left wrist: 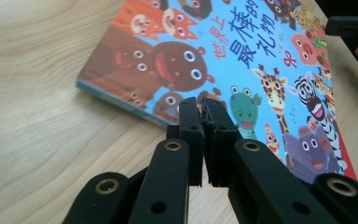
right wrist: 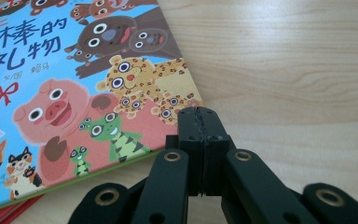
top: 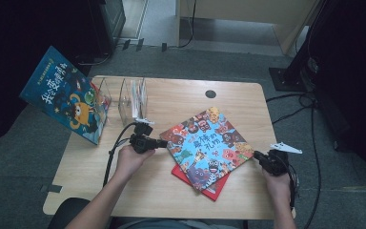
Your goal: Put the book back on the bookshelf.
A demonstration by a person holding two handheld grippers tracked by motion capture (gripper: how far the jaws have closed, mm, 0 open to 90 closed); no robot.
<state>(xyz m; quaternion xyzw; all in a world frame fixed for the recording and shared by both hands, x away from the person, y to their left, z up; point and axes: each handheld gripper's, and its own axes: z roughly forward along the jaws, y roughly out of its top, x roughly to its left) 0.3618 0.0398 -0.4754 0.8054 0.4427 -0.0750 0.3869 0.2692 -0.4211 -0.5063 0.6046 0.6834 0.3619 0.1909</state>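
Note:
A blue picture book with cartoon animals lies askew on the wooden table, on top of a red book. My left gripper is shut and empty, its tips at the book's left corner. In the left gripper view the shut left gripper points at the blue book, just over its near edge. My right gripper is shut and empty at the book's right corner. The right gripper view shows that shut right gripper beside the blue book's corner, with the red book peeking out below.
A clear plastic book rack stands at the table's back left with thin books in it. A dark blue picture book leans upright against its left side. A round cable hole sits at the back. Cables run over the floor at right.

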